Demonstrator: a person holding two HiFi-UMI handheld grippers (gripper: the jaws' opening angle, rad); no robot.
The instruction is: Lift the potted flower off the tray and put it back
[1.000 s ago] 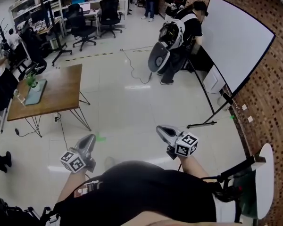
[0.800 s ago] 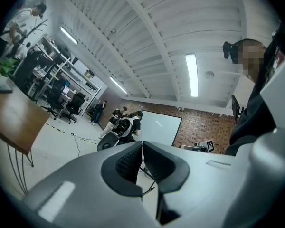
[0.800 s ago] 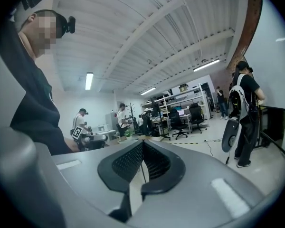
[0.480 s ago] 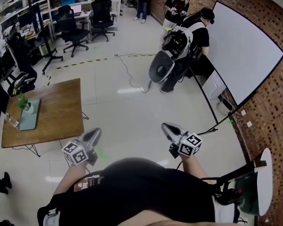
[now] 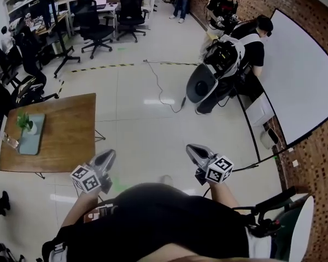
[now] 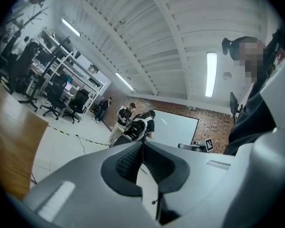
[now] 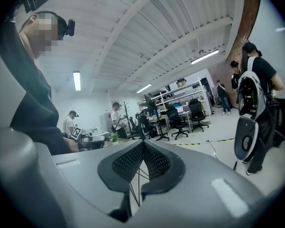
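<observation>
A small potted flower [image 5: 26, 123] with green leaves in a white pot stands on a pale blue tray [image 5: 31, 137] on a wooden table [image 5: 65, 132] at the left of the head view. My left gripper [image 5: 108, 156] is shut and empty, held above the floor to the right of the table. My right gripper [image 5: 190, 149] is also shut and empty, further right over the floor. In the left gripper view the pads [image 6: 133, 163] meet with nothing between them. In the right gripper view the pads [image 7: 154, 161] touch as well, and the green plant [image 7: 115, 137] shows far off.
A person with a backpack [image 5: 238, 53] bends by a whiteboard [image 5: 306, 86] at the right, another person [image 5: 223, 7] behind. Office chairs [image 5: 93, 23] and desks stand at the back. A cable [image 5: 158, 83] lies on the tiled floor. A small glass [image 5: 10, 142] sits by the tray.
The view has shifted: the table now lies closer and lower at the left, and the whiteboard has slid right. Both grippers stay shut in front of the body.
</observation>
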